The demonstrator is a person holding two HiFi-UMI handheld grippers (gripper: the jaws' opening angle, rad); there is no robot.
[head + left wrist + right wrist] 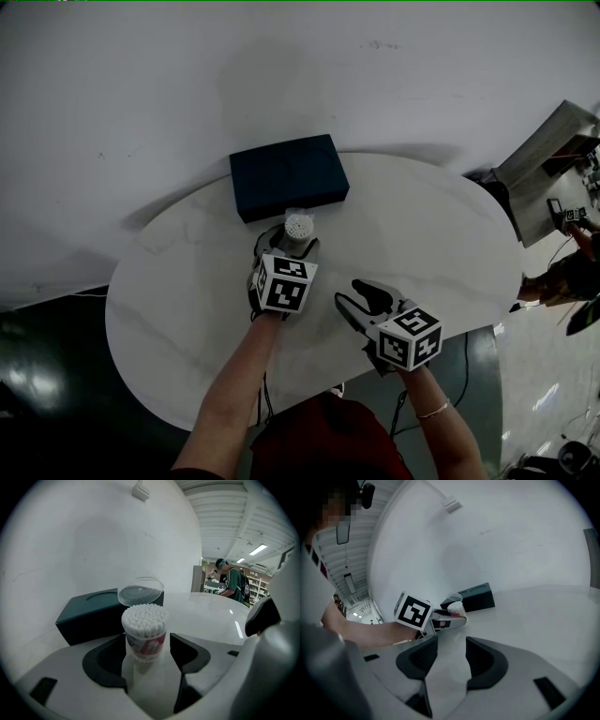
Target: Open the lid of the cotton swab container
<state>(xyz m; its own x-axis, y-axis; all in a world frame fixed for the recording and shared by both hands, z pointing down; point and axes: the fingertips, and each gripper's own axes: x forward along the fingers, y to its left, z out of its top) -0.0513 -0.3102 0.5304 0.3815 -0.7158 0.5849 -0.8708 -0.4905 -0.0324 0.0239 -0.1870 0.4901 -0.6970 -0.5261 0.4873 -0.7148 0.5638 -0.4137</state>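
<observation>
Cotton swab container [145, 637] is filling the gap between left gripper [147, 641] jaws; its open lid [140, 591] and the dark tissue box [89, 613] are blocking just ahead, wall [70, 541] behind them. Right gripper [451, 651] is facing bare table [543, 620] ahead and rightward; left gripper is crowding its front-left.

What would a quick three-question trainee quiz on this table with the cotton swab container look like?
1. Multiple choice: what stands between the jaws of the left gripper? A: the cotton swab container. B: the dark box. C: nothing.
2. True or false: the container's clear lid is closed down over the top.
3. Short answer: which gripper has only bare table between its jaws?

Key: 1 A. 2 False, the lid stands tipped back behind the container. 3 The right gripper.
</observation>
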